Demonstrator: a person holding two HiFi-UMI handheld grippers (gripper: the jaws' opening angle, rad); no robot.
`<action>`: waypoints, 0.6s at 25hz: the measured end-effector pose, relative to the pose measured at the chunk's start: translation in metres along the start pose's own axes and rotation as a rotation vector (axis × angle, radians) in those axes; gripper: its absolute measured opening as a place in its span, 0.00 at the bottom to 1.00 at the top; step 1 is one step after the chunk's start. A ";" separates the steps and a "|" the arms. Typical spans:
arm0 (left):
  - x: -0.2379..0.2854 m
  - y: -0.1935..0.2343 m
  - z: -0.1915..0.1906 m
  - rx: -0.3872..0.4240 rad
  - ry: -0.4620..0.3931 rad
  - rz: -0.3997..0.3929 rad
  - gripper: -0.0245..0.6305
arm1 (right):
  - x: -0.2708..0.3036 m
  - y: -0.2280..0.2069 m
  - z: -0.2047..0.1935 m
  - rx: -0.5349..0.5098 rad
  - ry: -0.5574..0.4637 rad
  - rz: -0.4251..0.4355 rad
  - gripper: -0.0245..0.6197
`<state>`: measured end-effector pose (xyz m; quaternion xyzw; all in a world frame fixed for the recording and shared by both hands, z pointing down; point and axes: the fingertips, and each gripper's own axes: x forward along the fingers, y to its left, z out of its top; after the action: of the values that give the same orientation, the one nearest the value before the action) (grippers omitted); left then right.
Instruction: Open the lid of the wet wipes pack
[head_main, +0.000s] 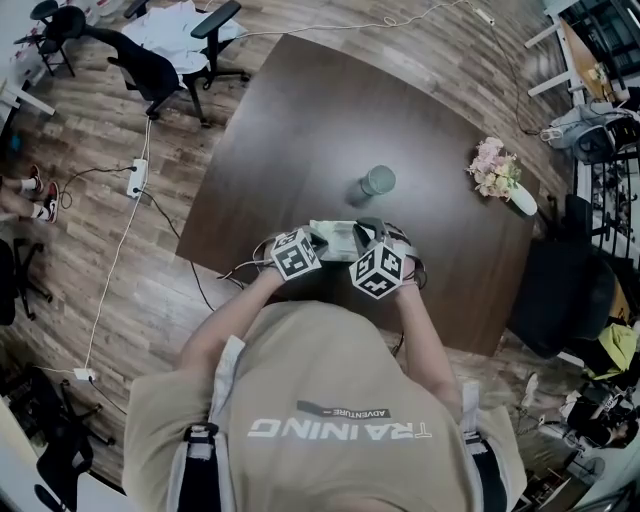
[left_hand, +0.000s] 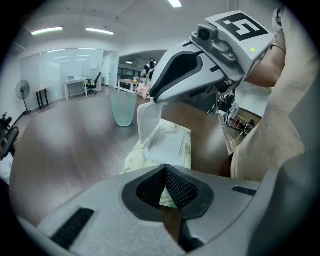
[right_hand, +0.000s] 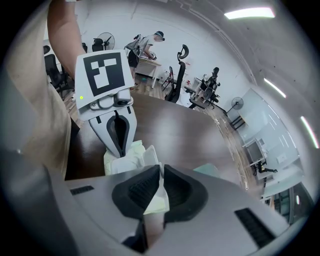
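The wet wipes pack (head_main: 336, 240) lies on the dark table (head_main: 300, 120) close to the person, pale green with a white lid. In the left gripper view the pack (left_hand: 160, 147) runs away from the camera and its white lid (left_hand: 149, 120) stands upright. My left gripper (left_hand: 165, 186) is shut on the pack's near end. My right gripper (left_hand: 156, 99) comes in from above and meets the top of the raised lid. In its own view the right gripper (right_hand: 160, 192) is shut on a thin pale flap, the lid. Both marker cubes sit over the pack in the head view.
A translucent teal cup (head_main: 378, 181) stands just beyond the pack. A vase of pink flowers (head_main: 495, 170) is at the table's right edge. Office chairs (head_main: 150, 60) and a power strip (head_main: 135, 178) with cables are on the wooden floor to the left.
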<state>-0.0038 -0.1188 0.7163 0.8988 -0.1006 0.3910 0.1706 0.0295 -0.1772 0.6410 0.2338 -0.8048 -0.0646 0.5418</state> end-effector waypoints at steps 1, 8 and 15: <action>-0.001 0.001 0.000 -0.004 -0.003 0.002 0.05 | 0.002 -0.004 0.001 0.003 -0.002 0.000 0.09; -0.005 0.001 -0.009 -0.011 0.011 -0.016 0.05 | 0.016 -0.008 0.009 0.033 -0.009 0.014 0.09; -0.002 0.002 -0.007 -0.010 0.031 -0.022 0.05 | 0.030 -0.020 0.006 0.060 -0.014 0.043 0.09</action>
<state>-0.0100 -0.1174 0.7198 0.8930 -0.0898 0.4023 0.1808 0.0210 -0.2093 0.6569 0.2322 -0.8149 -0.0306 0.5301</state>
